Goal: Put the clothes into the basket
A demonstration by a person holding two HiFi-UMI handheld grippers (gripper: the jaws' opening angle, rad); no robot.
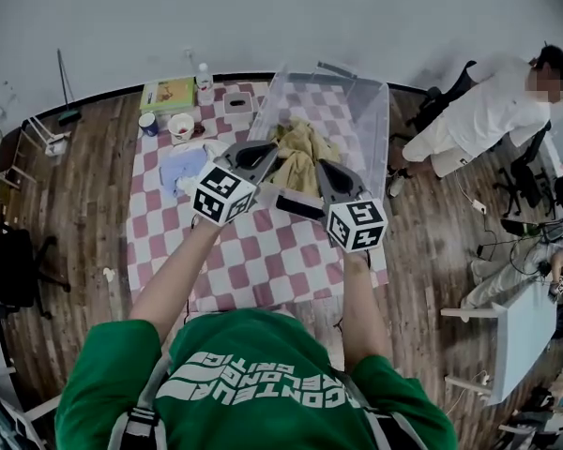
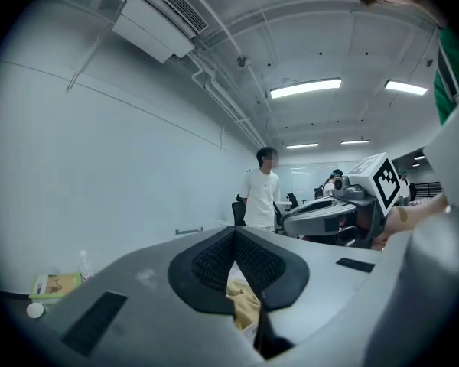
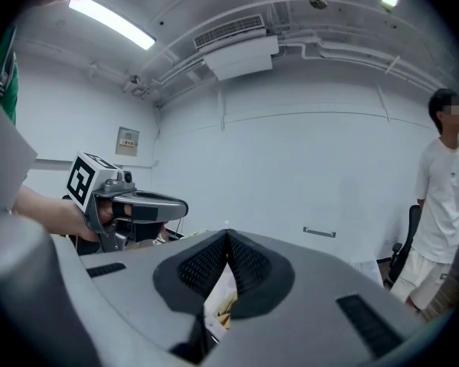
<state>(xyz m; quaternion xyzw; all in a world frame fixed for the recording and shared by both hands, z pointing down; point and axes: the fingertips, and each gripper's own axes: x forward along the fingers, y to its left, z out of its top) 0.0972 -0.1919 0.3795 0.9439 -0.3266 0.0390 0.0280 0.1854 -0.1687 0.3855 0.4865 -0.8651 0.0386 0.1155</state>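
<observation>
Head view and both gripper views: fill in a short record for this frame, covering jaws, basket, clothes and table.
left gripper: jaws shut, empty, held over the table
right gripper: jaws shut, empty, beside the left one
basket: clear, at the table's far side
in basket: tan clothes
outside basket: blue cloth, on the table left of the basket
table: red-and-white checked cover; cup, bottle, book at the far end
bystander: person in white, at right
</observation>
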